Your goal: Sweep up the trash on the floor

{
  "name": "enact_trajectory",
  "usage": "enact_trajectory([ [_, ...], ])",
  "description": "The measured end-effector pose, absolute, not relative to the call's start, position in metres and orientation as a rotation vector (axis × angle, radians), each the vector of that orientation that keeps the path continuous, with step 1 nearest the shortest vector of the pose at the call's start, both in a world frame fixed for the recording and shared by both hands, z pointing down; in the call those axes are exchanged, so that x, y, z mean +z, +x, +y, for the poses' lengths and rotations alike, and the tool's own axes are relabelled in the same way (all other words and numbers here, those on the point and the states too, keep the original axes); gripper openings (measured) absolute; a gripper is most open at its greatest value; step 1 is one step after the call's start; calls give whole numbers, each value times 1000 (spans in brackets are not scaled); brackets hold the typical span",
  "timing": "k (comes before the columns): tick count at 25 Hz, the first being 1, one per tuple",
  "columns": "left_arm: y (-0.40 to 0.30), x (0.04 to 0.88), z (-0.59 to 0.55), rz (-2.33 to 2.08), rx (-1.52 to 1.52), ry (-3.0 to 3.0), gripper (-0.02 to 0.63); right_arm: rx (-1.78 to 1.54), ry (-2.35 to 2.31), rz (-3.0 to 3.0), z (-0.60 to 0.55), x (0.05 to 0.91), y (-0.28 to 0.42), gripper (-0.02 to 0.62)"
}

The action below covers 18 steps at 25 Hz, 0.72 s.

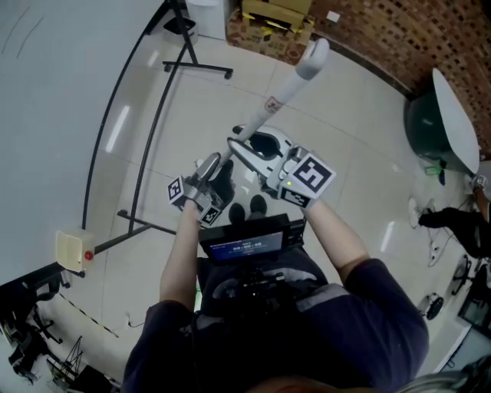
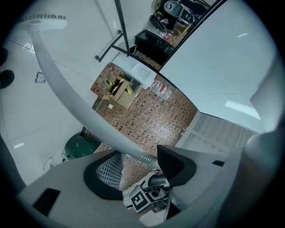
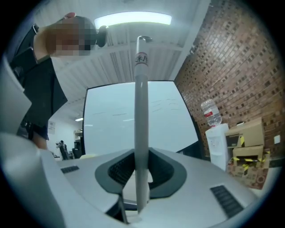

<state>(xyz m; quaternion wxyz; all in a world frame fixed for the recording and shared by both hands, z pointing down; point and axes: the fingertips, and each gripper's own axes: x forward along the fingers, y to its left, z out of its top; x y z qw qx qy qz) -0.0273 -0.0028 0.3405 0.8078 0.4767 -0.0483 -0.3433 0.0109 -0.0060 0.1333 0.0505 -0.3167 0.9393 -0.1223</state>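
One broom handle (image 1: 285,90) — right gripper (image 3: 141,178) jaws clamped on it — left gripper (image 2: 140,169) jaws apart

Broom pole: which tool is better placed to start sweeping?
Right, probably. The right tool is clamped on the broom pole, which runs straight through its jaws. The left tool is open, gripping nothing, just beside it.

Cardboard boxes (image 1: 276,11) sit against the brick wall (image 1: 376,34), near a whiteboard (image 1: 46,115).
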Motion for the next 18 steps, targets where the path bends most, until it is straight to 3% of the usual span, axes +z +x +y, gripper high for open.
enact_trajectory([
  [8, -73, 358, 41, -187, -830, 946, 231, -467, -596, 2884, -4, 151, -38, 100],
  [18, -118, 402, 85, -761, -381, 1327, 219, -309, -302, 2942, -1, 148, -74, 100],
])
